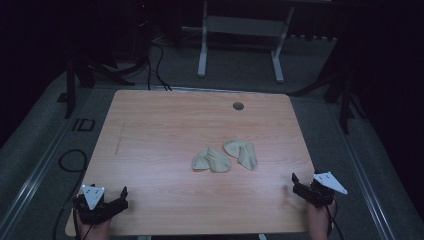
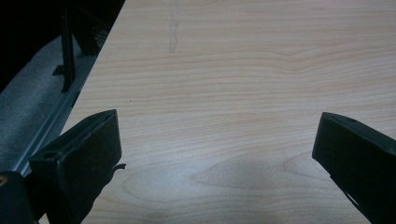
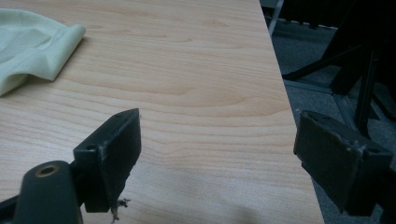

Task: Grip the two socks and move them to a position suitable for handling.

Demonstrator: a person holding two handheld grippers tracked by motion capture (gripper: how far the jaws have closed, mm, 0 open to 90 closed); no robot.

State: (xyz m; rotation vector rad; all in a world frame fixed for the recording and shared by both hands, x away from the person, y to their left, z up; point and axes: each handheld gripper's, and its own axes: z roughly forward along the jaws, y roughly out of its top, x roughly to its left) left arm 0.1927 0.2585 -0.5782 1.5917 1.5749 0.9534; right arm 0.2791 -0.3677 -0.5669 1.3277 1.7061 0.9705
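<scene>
Two pale beige folded cloths lie side by side right of the table's centre, one cloth (image 1: 211,160) to the left and the other cloth (image 1: 241,151) to the right. My left gripper (image 1: 123,197) rests at the near left corner, open, with bare wood between its jaws (image 2: 218,119). At the near right edge my right gripper (image 1: 295,185) also stands open and holds nothing (image 3: 218,116). In the right gripper view a corner of a cloth (image 3: 32,46) lies far off at the upper left. Both grippers are well apart from the cloths.
The light wooden table (image 1: 165,125) has a small round grommet (image 1: 238,106) near its far edge and a faint line (image 1: 120,139) at the left. A white stand (image 1: 240,30) is on the grey floor beyond. A black cable (image 1: 70,160) loops left of the table.
</scene>
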